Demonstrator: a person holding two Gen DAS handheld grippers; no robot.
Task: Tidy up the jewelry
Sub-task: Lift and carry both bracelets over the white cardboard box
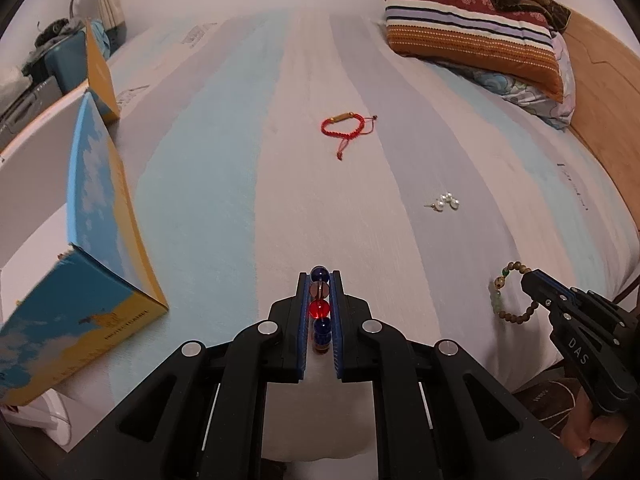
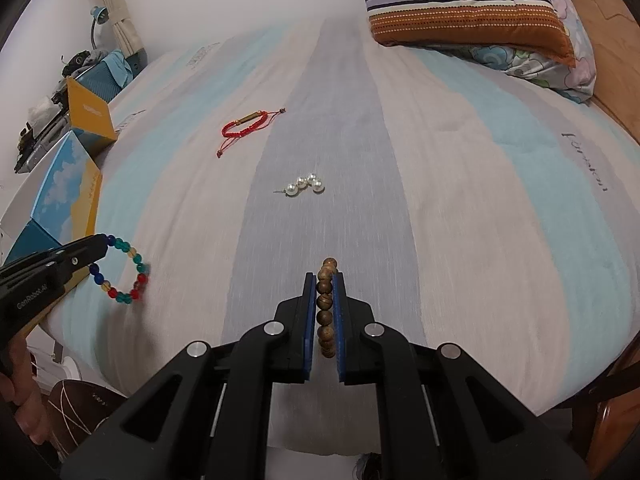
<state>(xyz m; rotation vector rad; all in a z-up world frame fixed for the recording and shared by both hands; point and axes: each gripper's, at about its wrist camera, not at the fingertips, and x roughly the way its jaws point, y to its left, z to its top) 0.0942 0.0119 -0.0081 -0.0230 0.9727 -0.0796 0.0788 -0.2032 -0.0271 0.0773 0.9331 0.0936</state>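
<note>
While pinched lengthwise along each tool: glass bead bracelet [image 1: 320, 308] in left tool [image 1: 320, 280], wooden bead bracelet [image 2: 325, 308] in right tool [image 2: 325, 280].

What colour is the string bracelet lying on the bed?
Red string bracelet, with a gold tube; clearest in the right wrist view.

Open striped bedsheet [image 2: 460, 208] ahead toward 12 o'clock, passable between scattered pieces: red cord bracelet [image 2: 248, 126] at 11, pearl earrings [image 2: 306, 185] near 12. Blocked at 9 to 10 o'clock by blue-and-yellow box [image 1: 100, 216] standing on the edge; blocked at 1 o'clock by stacked pillows [image 2: 460, 4].
</note>
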